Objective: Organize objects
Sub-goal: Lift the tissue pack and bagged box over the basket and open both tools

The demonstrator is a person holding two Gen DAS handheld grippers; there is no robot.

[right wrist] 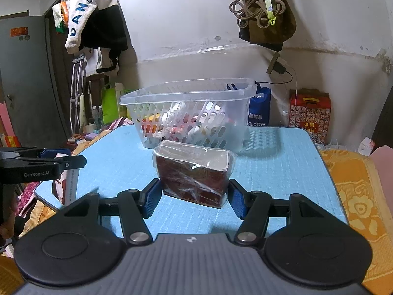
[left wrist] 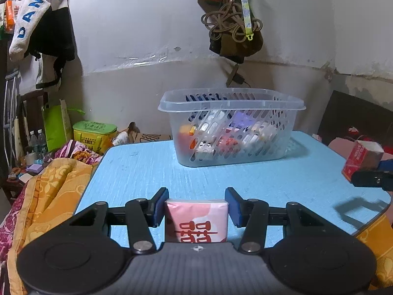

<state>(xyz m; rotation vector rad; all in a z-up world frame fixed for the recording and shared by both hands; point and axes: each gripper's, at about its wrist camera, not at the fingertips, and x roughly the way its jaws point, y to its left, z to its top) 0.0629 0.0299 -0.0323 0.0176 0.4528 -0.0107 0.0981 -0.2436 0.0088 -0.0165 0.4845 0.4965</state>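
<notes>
A clear slotted plastic basket (left wrist: pixel 289 109) (right wrist: pixel 137 99) holding several small packets stands at the far side of the blue table (left wrist: pixel 147 172) (right wrist: pixel 282 172). My left gripper (left wrist: pixel 196 207) is shut on a pink tissue pack with red characters (left wrist: pixel 196 221), held low over the table's near edge; the pack also shows in the right wrist view (right wrist: pixel 65 184). My right gripper (right wrist: pixel 194 198) is shut on a dark red box wrapped in clear film (right wrist: pixel 194 172), above the table in front of the basket; it shows at the right edge of the left wrist view (left wrist: pixel 361 159).
Orange and floral bedding (left wrist: pixel 49 196) (right wrist: pixel 363 196) lies around the table. A green box (left wrist: pixel 94 132) and bottles (left wrist: pixel 36 140) stand at the left. A red patterned carton (right wrist: pixel 309 113) and blue bag (right wrist: pixel 260 108) stand behind the table. Clothes and bags hang on the wall.
</notes>
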